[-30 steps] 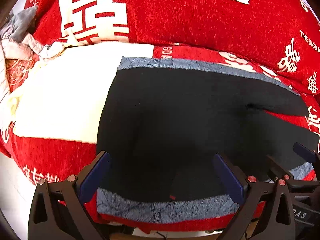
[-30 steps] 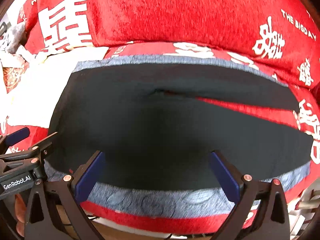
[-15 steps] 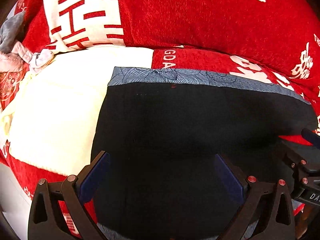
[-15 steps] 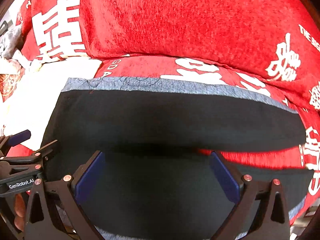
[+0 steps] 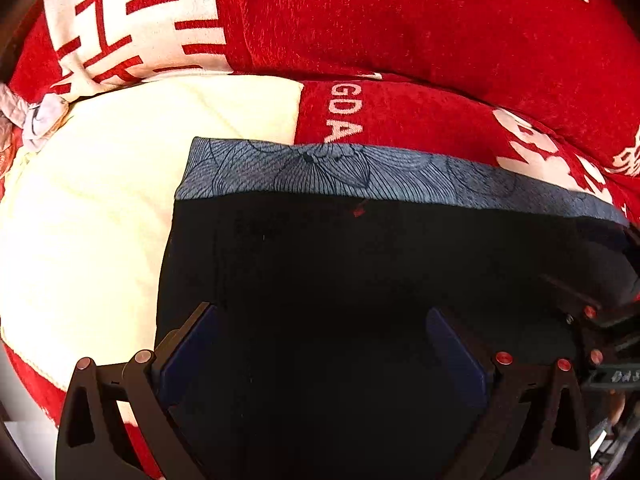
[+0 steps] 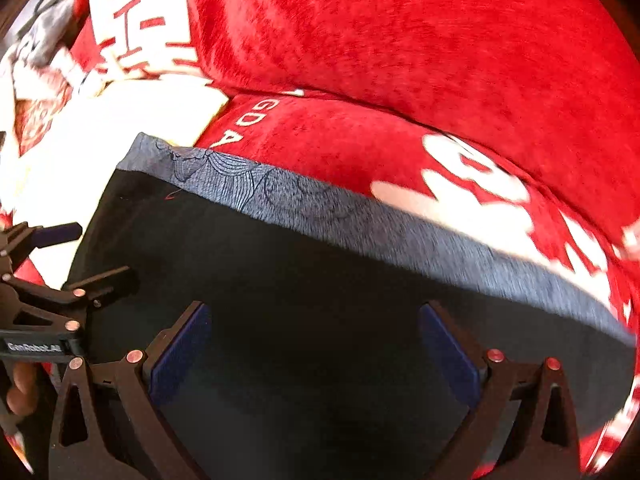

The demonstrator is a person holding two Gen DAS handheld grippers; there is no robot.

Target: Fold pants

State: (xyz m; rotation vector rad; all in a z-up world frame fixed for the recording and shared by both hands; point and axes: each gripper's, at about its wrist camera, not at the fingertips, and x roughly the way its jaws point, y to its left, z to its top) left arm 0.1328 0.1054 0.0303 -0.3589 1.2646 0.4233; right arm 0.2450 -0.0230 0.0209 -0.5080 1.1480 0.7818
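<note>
Black pants (image 5: 328, 276) with a blue-grey patterned band (image 5: 360, 168) along the far edge lie flat on a red sofa seat; they also show in the right wrist view (image 6: 320, 300). My left gripper (image 5: 320, 344) is open, its blue pads wide apart low over the black cloth near the pants' left edge. My right gripper (image 6: 316, 344) is open too, over the cloth further right. Neither holds anything. The left gripper shows at the left of the right wrist view (image 6: 48, 280), and the right gripper's tips at the right edge of the left wrist view (image 5: 600, 320).
The sofa seat (image 5: 420, 120) and back cushion (image 5: 400, 20) are red with white characters. A cream blanket (image 5: 100, 200) lies left of the pants. Crumpled clothes (image 6: 36, 60) sit at the far left.
Both grippers have moved forward and down over the pants. The near banded edge and the gap between the legs have dropped out of view; the far band looks closer.
</note>
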